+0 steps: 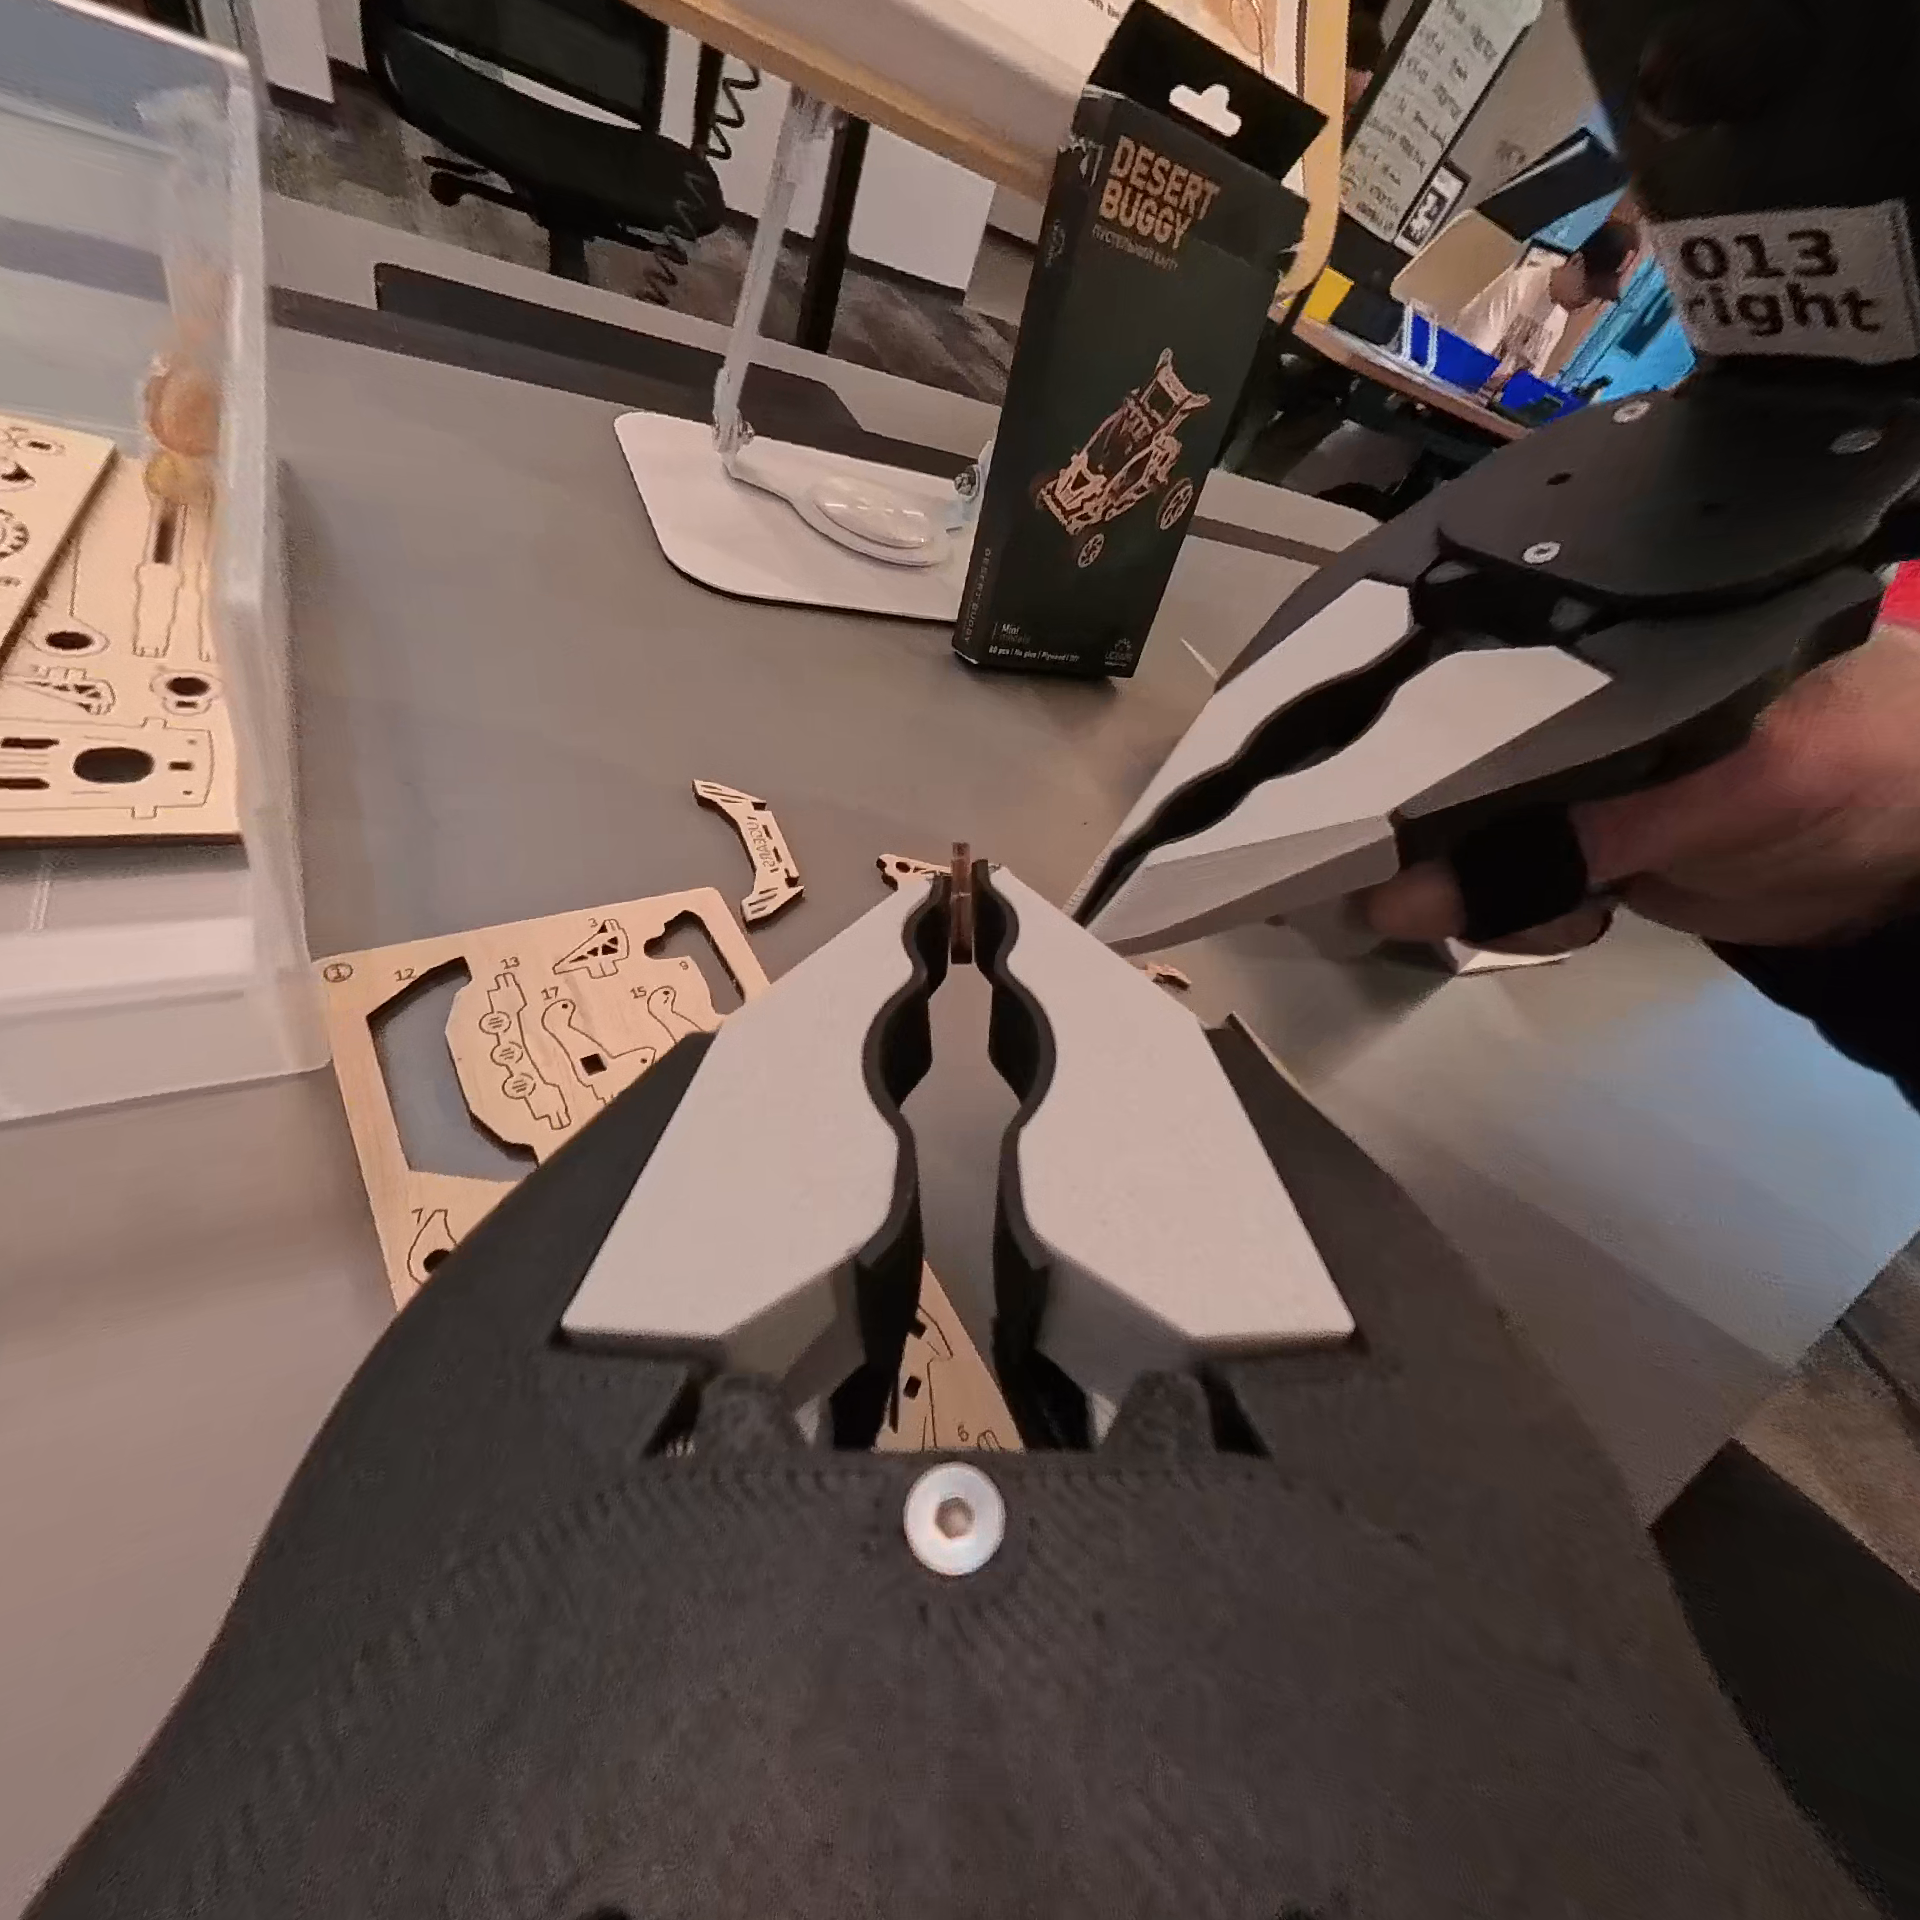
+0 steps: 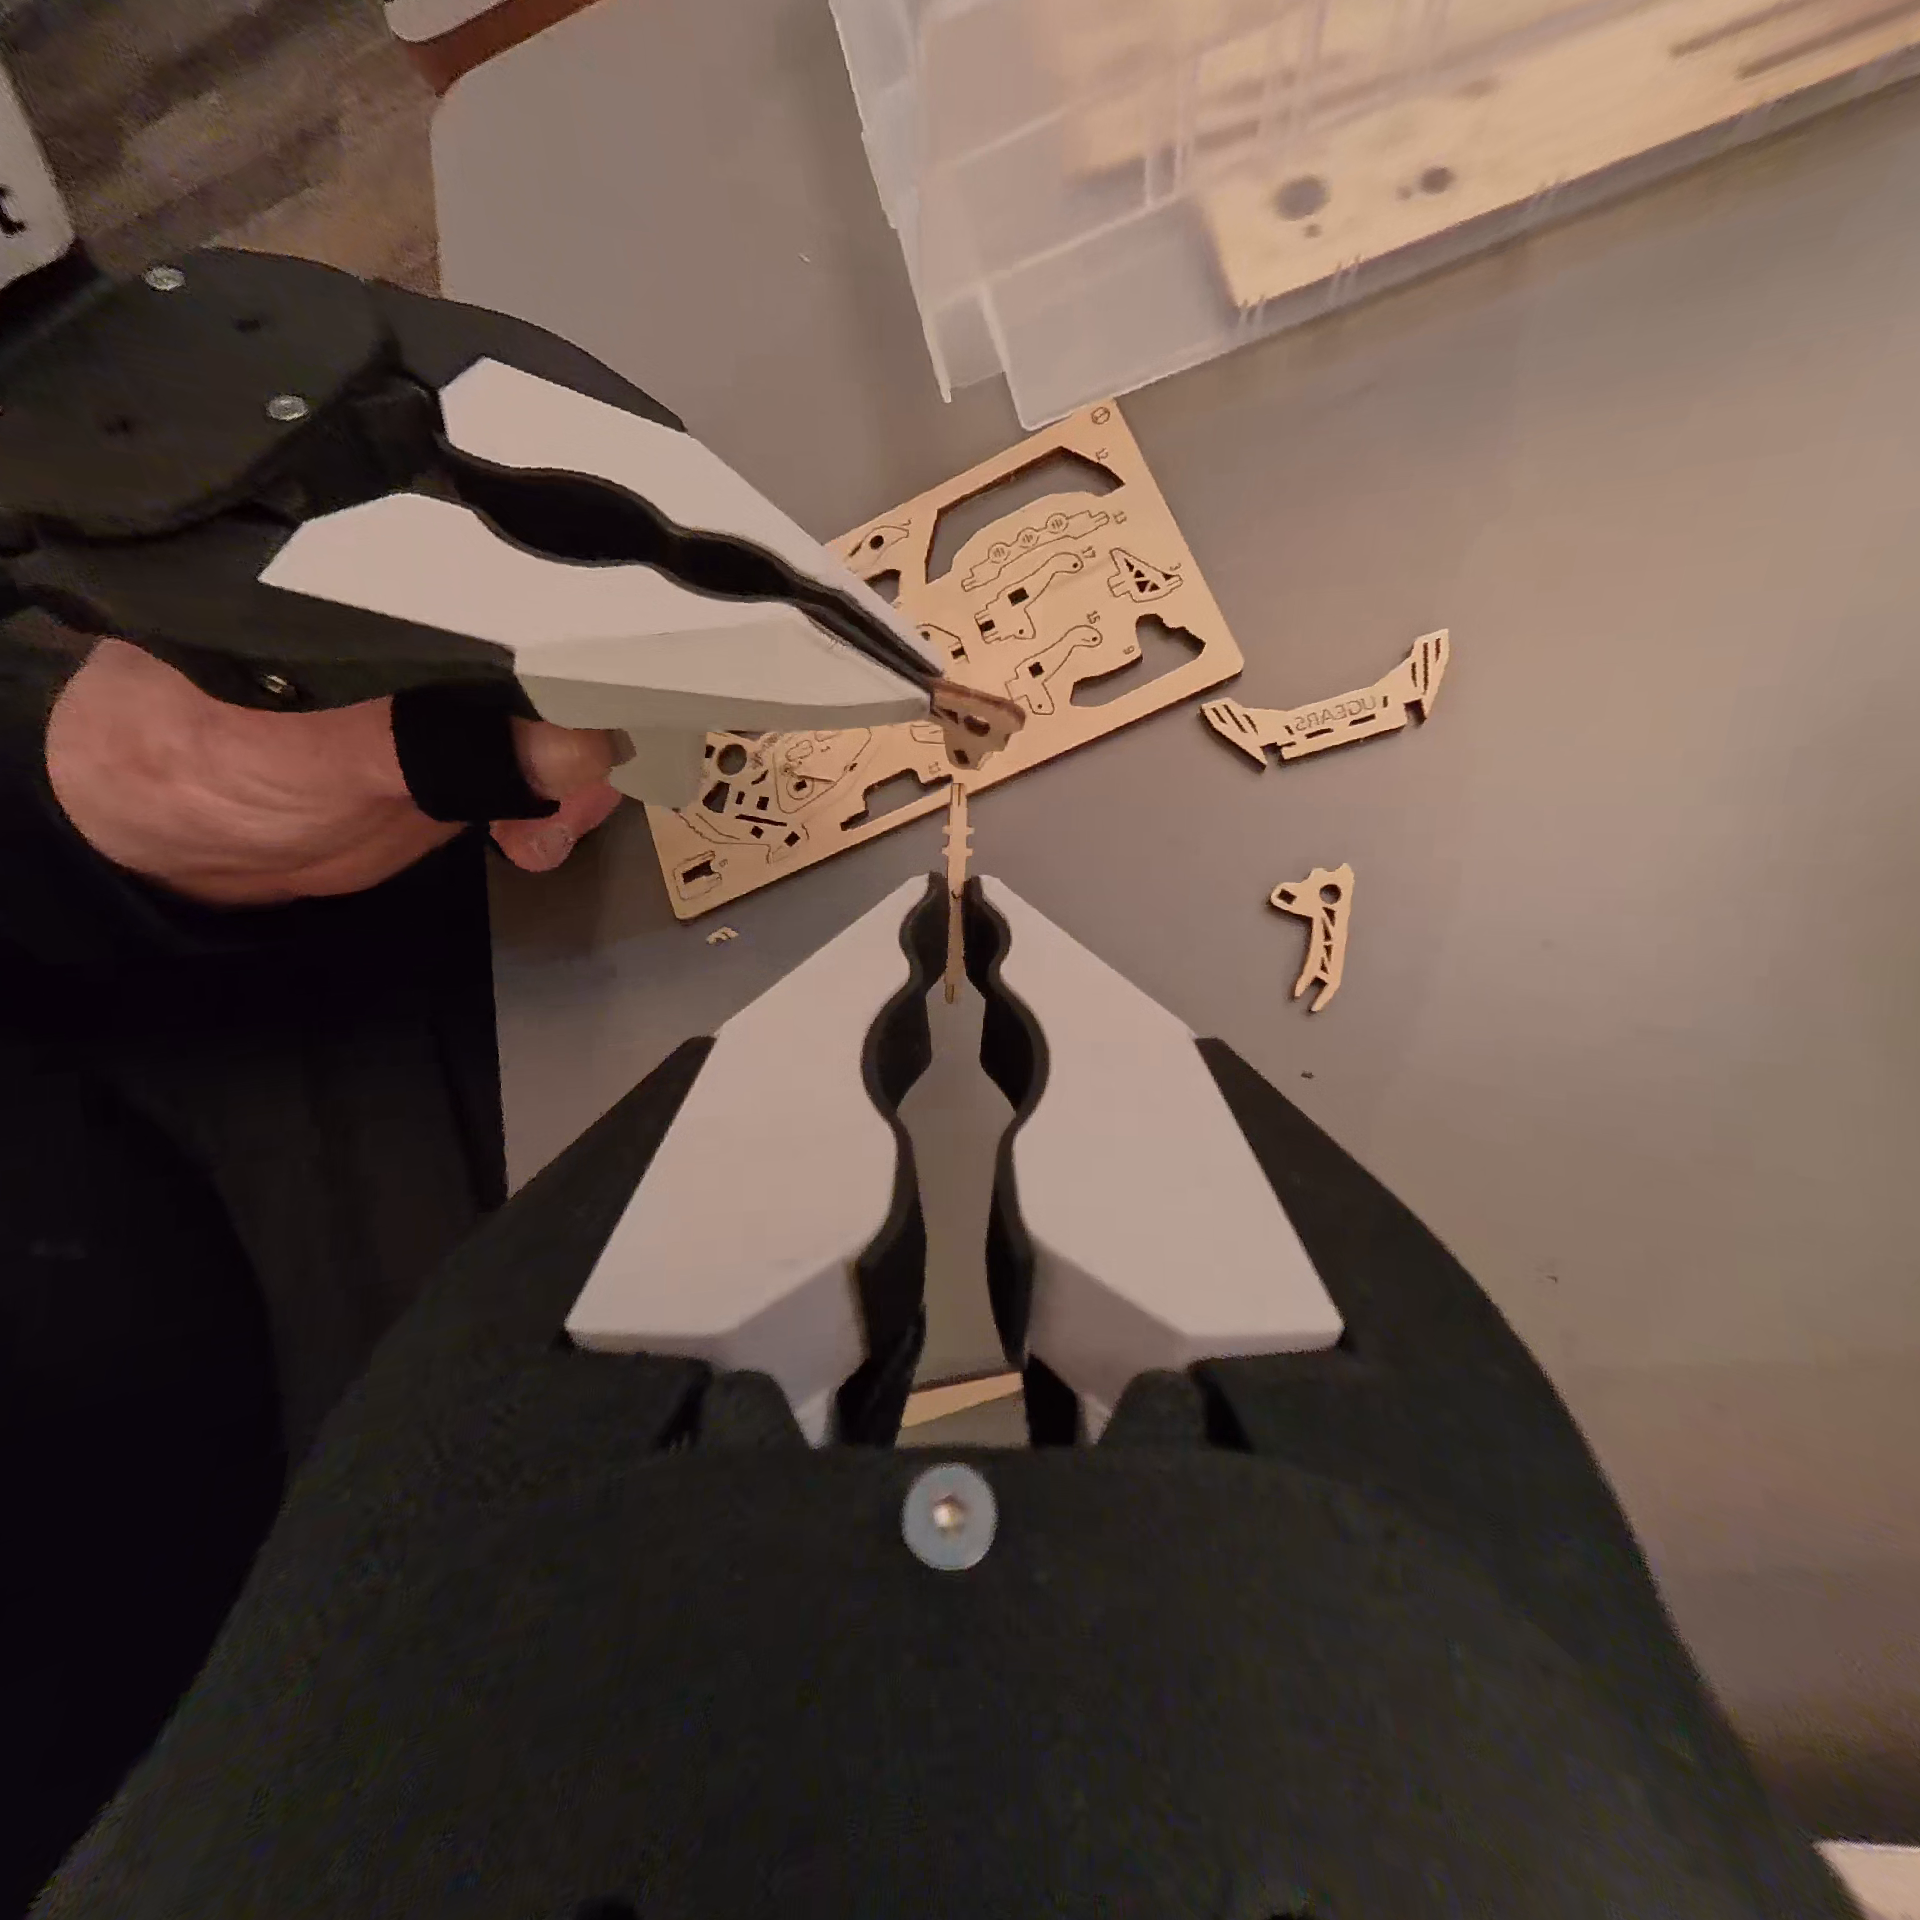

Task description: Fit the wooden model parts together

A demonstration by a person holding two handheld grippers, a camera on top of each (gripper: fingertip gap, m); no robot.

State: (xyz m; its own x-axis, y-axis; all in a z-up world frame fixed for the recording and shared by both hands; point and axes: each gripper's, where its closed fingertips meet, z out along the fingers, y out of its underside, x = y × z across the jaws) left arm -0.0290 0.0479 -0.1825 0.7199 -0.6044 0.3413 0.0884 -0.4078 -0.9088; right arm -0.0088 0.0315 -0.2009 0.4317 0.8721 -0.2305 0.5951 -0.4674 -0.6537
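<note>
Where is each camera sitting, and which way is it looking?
Left wrist view: rides on the left tool, looks along it across the grey table toward a dark box; the right tool and hand show.
Right wrist view: rides on the right tool, looks down at the table; the left tool and hand show.
Both show the wooden sheet and curved piece.

Ahead of your left gripper (image 1: pixel 958 914) lay the curved part (image 1: pixel 756 850); the parts sheet (image 1: pixel 540 1023) sat to its left, the box (image 1: pixel 1122 416) stood farther ahead, your right gripper (image 1: pixel 1101 904) to its right.
</note>
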